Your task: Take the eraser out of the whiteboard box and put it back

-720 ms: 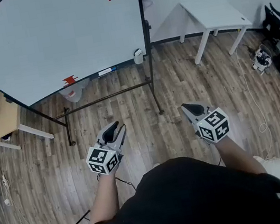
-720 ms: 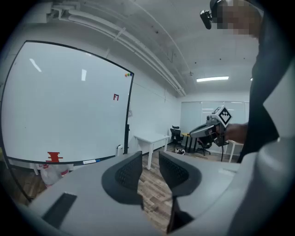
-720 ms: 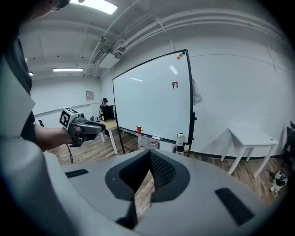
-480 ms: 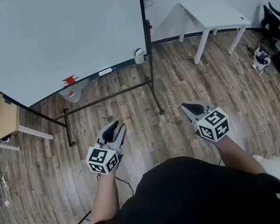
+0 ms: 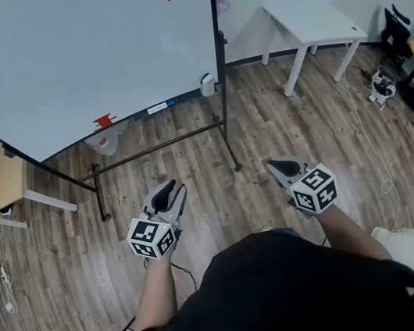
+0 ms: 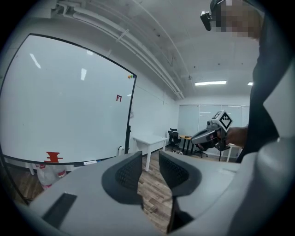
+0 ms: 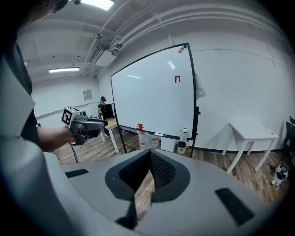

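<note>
Nowhere near the whiteboard (image 5: 77, 57) yet, nothing picked up. Down at 7 o'clock, left gripper (image 5: 175, 187) with jaws slightly parted and empty. At 5 o'clock, right gripper (image 5: 273, 163) with jaws pressed together on nothing. Up at 12 o'clock, small white whiteboard box (image 5: 206, 84) by the board's bottom right corner, well apart from both. Can't spot the eraser, presumably tucked inside. Guessing light, rigid back, soft felt face, nothing fragile. Best pinched across the narrow sides, mid-length.

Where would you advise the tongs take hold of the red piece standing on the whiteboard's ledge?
Probably the narrow waist of the red piece, approached from the room side, one jaw left and one right: the whiteboard backs it, and its top and foot look wider.
</note>
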